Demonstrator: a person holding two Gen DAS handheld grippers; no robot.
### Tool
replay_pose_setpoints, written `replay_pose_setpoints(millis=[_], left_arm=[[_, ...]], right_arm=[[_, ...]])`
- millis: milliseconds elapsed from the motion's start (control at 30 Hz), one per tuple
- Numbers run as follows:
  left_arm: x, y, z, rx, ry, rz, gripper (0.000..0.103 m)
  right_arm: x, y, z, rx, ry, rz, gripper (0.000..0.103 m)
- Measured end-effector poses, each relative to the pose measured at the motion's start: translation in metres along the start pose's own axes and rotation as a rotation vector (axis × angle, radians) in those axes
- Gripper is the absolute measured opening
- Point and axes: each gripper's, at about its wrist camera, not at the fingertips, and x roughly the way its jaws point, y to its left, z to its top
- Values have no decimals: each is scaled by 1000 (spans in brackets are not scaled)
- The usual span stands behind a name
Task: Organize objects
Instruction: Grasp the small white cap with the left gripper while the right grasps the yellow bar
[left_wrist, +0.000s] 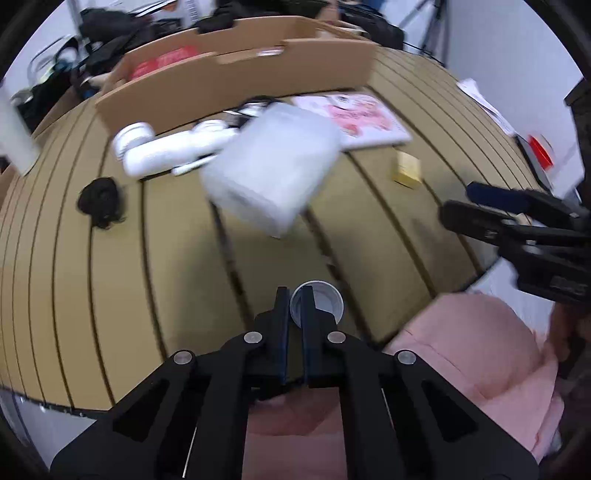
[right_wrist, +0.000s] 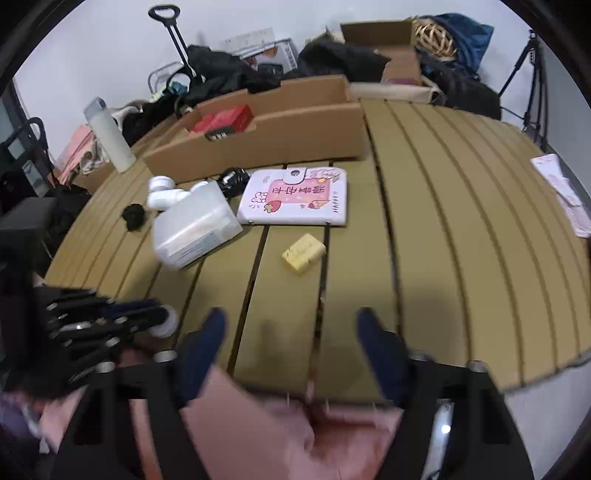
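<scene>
My left gripper (left_wrist: 294, 295) is shut on the rim of a small white cup (left_wrist: 320, 302), held above the near edge of the slatted table (left_wrist: 177, 266). It also shows in the right wrist view (right_wrist: 147, 314) with the cup (right_wrist: 166, 321). My right gripper (right_wrist: 291, 317) is open and empty above the table's near edge; it shows at the right in the left wrist view (left_wrist: 458, 203). On the table lie a frosted plastic box (right_wrist: 195, 230), a white pipe fitting (right_wrist: 162, 194), a black hair tie (right_wrist: 133, 217), a pink tablet case (right_wrist: 295, 197) and a yellow block (right_wrist: 303, 253).
A long cardboard box (right_wrist: 266, 136) with red packets stands at the table's back. A white bottle (right_wrist: 109, 136) stands at the left. Black cable (right_wrist: 232, 177) lies behind the case. Bags and clutter sit beyond. Pink clothing (right_wrist: 258, 424) is below the grippers.
</scene>
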Motion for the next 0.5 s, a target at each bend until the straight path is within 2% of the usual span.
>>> replay_pose_setpoints(millis=[167,267,300,400,500], left_arm=[[2,24,4,-101,-11,-48,1],[-2,33,3,-129,-26,-40,1],[-4,34,3,-133,-31,-36,1],[-13,37,1,-155,-43,-22,1],[-41,33,-4,-160,-96,-25,1]], right_arm=[[37,1,20,-6,-11,-50,65],[44,8,26,-56,-26,-132,42],[44,8,26,-63,-30,-146,39],[41,11,22,-80,-26,-151,39],[20,17,16,-83,-44,-154,39]])
